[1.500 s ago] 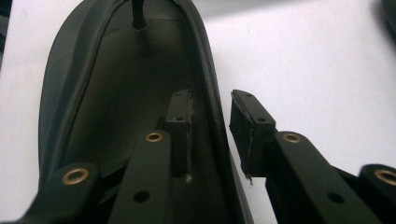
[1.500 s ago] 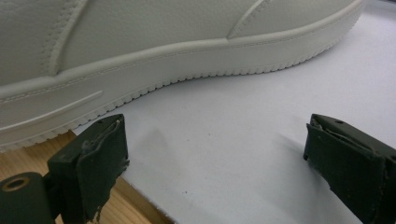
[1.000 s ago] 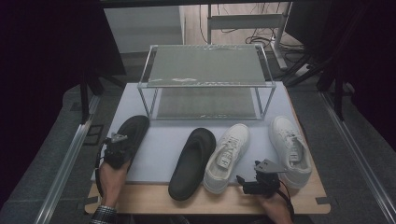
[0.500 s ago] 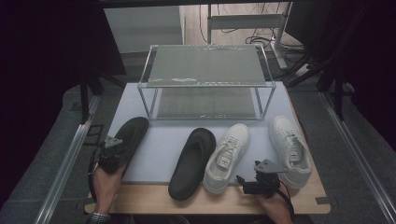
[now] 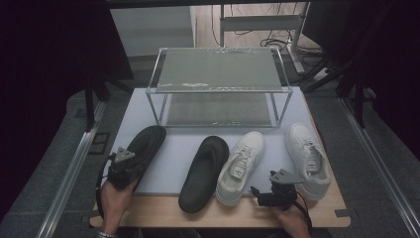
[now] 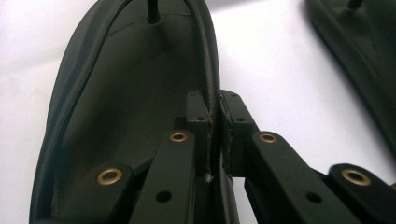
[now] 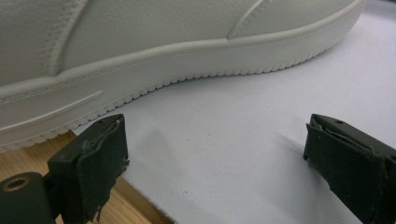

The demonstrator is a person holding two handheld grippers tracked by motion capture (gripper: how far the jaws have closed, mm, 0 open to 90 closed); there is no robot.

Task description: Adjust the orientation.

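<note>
A black slipper [image 5: 146,146] lies at the left of the white mat [image 5: 173,148]. My left gripper [image 5: 124,167] is shut on the slipper's right side rim near the heel. In the left gripper view the rim [image 6: 210,70] is pinched between the two jaws of the left gripper [image 6: 215,116], above the dark footbed [image 6: 116,102]. My right gripper [image 5: 257,192] rests low at the mat's near edge between two white sneakers [image 5: 242,161] [image 5: 307,153]. In the right gripper view the right gripper [image 7: 215,158] stands open over bare mat, with a sneaker's side [image 7: 140,46] just beyond.
A second black slipper [image 5: 203,168] lies mid-mat; its edge [image 6: 364,56] is in the left gripper view. A two-level metal rack [image 5: 218,84] stands at the back of the mat. The wooden table edge [image 5: 223,213] runs along the front. Dark floor and cables surround the table.
My left hand has drawn slightly toward the near edge, with the slipper still gripped. The right hand has not moved.
</note>
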